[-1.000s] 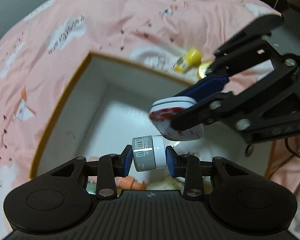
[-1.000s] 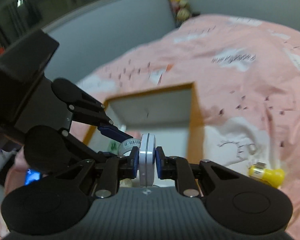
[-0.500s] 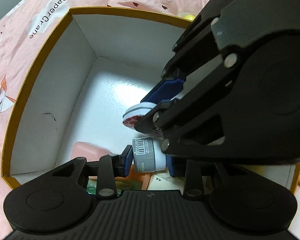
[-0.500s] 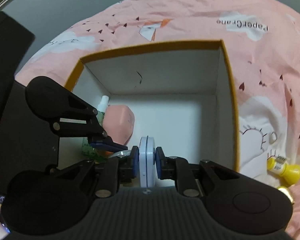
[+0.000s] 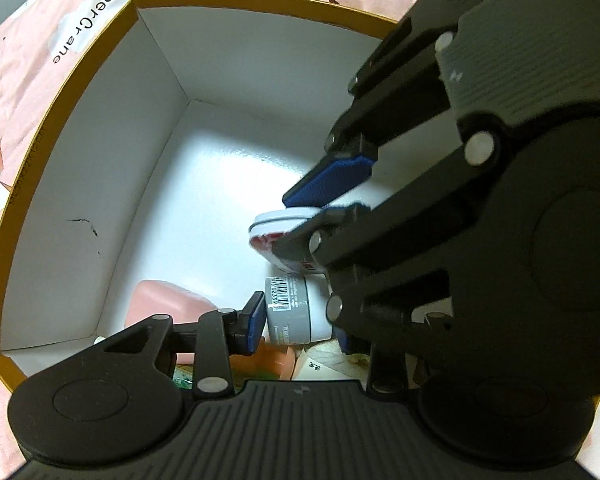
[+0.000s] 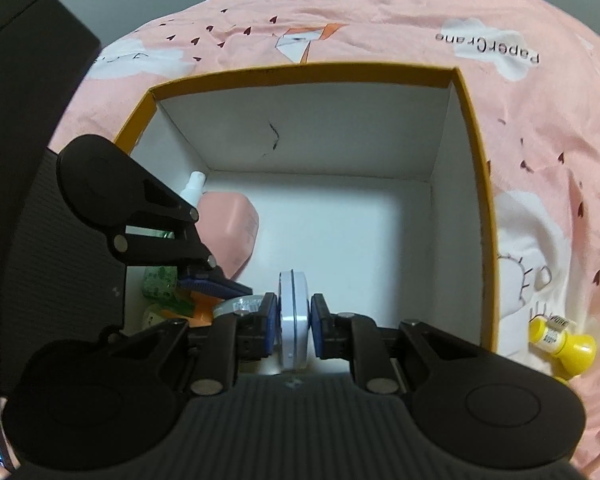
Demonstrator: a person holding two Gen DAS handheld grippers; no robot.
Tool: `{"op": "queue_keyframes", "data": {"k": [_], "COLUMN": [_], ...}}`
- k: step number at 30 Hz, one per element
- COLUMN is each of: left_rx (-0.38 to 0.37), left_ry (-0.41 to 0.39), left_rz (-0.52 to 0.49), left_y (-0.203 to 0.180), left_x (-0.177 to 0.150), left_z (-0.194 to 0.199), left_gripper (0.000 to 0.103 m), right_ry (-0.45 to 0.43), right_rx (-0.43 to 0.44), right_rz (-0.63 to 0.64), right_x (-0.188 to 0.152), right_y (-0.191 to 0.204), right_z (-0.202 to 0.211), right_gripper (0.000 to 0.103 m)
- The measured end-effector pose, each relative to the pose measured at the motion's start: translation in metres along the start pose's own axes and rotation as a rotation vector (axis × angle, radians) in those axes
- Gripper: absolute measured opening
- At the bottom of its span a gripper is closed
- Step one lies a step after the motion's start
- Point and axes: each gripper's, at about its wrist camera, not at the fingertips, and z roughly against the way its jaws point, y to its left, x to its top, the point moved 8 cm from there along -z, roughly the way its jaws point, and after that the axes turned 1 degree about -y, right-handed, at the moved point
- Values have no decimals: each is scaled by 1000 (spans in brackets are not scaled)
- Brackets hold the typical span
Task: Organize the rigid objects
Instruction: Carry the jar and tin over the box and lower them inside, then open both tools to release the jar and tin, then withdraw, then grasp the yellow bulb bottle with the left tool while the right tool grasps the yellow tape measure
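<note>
Several things already lie in the box. Left tongs grip a small jar, right tongs pinch a round tin (both low inside, unreleased). A yellow bottle waits on the bed.

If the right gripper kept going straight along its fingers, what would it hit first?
Probably the bare white floor of the box; the right gripper, shut on the round tin, has nothing ahead, though depth is unclear.
</note>
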Motion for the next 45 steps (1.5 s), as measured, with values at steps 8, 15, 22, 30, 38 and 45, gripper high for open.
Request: {"op": "queue_keyframes", "data": {"k": [8, 15, 22, 30, 38, 45], "left_rx": [-2, 11, -14, -15, -48, -46], "left_ry": [-65, -92, -142, -246, -345, -335], "left_rz": [39, 48, 93, 114, 71, -48], "left_y": [11, 18, 4, -2, -23, -51], "left_x": [6, 7, 12, 28, 51, 82], "left_z": [21, 36, 61, 99, 138, 135], "left_gripper": [55, 56, 59, 60, 66, 74], "right_ry": [-38, -72, -121, -251, -383, -421], "right_rx": [-70, -99, -94, -96, -117, -158], "right_rz": [70, 109, 109, 67, -64, -144], "right_x": [3, 5, 7, 6, -4, -23], "right_y": [-2, -3, -7, -21, -61, -100], "right_z": [12, 25, 48, 96, 146, 164], "right_gripper": [14, 15, 16, 33, 44, 52]}}
